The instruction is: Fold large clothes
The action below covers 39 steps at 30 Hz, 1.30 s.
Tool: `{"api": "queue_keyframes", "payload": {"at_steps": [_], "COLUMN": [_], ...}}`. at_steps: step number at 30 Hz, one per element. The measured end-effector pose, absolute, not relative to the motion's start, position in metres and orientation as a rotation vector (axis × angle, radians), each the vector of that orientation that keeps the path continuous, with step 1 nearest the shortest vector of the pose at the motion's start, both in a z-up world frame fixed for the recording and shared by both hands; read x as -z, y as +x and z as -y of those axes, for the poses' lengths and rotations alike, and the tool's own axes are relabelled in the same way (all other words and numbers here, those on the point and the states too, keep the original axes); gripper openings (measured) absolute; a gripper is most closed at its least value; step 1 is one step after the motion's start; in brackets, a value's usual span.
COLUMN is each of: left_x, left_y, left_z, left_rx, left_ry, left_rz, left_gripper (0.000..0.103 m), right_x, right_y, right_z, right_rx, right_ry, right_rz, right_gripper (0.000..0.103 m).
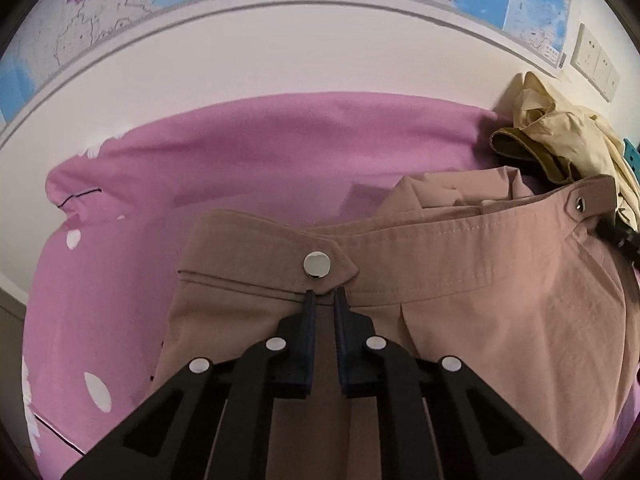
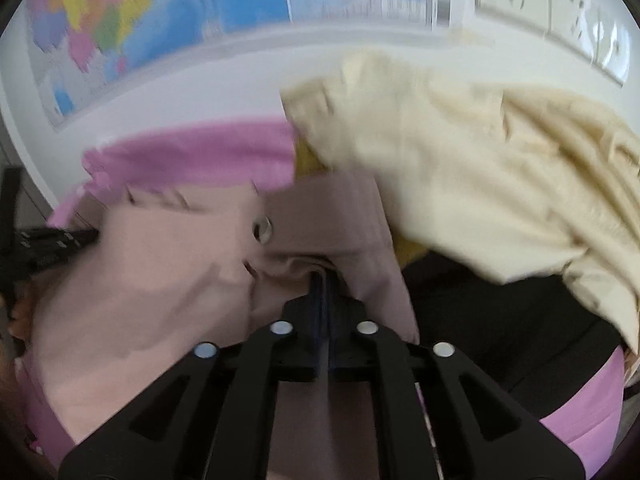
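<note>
A pink floral bedsheet [image 1: 120, 264] spreads below a wall map [image 1: 80, 32]. On it lies a dusty-pink cotton garment [image 1: 460, 300] beside a crumpled cream garment [image 2: 480, 168]. The left gripper [image 1: 323, 298] pinches its buttoned waistband; the right gripper [image 2: 320, 280] pinches another fold.

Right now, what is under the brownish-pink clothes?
A pink bedsheet with white spots lies under the brownish-pink garment and shows around it. What the sheet looks like right beneath the garment is covered, so I cannot tell.
</note>
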<state>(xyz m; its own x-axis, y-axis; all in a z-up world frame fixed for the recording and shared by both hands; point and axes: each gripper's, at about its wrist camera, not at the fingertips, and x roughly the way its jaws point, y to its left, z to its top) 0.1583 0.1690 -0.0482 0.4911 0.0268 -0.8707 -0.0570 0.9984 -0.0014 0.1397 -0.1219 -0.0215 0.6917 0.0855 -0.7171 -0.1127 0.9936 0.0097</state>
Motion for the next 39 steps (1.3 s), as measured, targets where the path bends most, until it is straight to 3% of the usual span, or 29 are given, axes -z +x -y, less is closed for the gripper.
{"api": "queue_keyframes", "payload": {"at_steps": [2, 3, 4, 10, 14, 15, 16, 17, 19, 21, 22, 27, 30, 35, 39], "left_x": [0.042, 0.038, 0.033, 0.017, 0.034, 0.039, 0.046, 0.050, 0.053, 0.053, 0.050, 0.031, 0.031, 0.047, 0.034], "left_y": [0.150, 0.145, 0.139, 0.099, 0.089, 0.089, 0.091, 0.092, 0.097, 0.106, 0.112, 0.137, 0.149, 0.153, 0.123], "left_z": [-0.169, -0.169, -0.170, -0.155, -0.131, -0.127, -0.124, -0.123, -0.123, -0.124, -0.124, -0.133, -0.135, -0.144, -0.140], "left_rx": [-0.037, -0.033, -0.021, 0.108, 0.168, 0.165, 0.151, 0.139, 0.106, 0.071, 0.043, -0.020, -0.056, -0.028, -0.027], "left_ry": [-0.025, -0.026, -0.026, 0.013, 0.052, 0.070, 0.087, 0.090, 0.092, 0.101, 0.102, 0.069, 0.095, 0.038, 0.084], "left_rz": [-1.044, -1.034, -1.023, -0.988, -1.046, -1.058, -1.070, -1.078, -1.068, -1.054, -1.042, -0.962, -0.925, -1.001, -0.960], "left_gripper": [0.026, 0.037, 0.057, 0.068, 0.068, 0.066, 0.057, 0.044, 0.030, 0.016, 0.003, 0.002, 0.004, 0.014, 0.031], "right_x": [0.022, 0.018, 0.013, 0.003, 0.029, 0.037, 0.043, 0.045, 0.042, 0.034, 0.025, -0.002, 0.019, 0.045, 0.036], "right_y": [0.132, 0.125, 0.115, 0.076, 0.085, 0.090, 0.095, 0.098, 0.101, 0.102, 0.102, 0.104, 0.120, 0.128, 0.119], "right_z": [0.122, 0.122, 0.121, 0.081, 0.056, 0.054, 0.055, 0.057, 0.059, 0.058, 0.059, 0.073, 0.078, 0.075, 0.082], "right_rx": [-0.121, -0.132, -0.149, -0.372, -0.401, -0.402, -0.400, -0.398, -0.399, -0.383, -0.368, -0.284, -0.263, -0.244, -0.252], "right_ry": [-0.023, -0.013, -0.007, -0.049, -0.106, -0.093, -0.073, -0.060, -0.044, -0.061, -0.058, -0.026, -0.023, -0.034, -0.035], "right_rz": [-0.797, -0.784, -0.761, -0.763, -0.842, -0.867, -0.884, -0.887, -0.864, -0.823, -0.788, -0.666, -0.735, -0.805, -0.801], "right_gripper": [0.023, 0.040, 0.050, 0.073, 0.068, 0.050, 0.023, 0.013, 0.004, 0.003, 0.002, 0.001, 0.002, 0.002, 0.017]}}
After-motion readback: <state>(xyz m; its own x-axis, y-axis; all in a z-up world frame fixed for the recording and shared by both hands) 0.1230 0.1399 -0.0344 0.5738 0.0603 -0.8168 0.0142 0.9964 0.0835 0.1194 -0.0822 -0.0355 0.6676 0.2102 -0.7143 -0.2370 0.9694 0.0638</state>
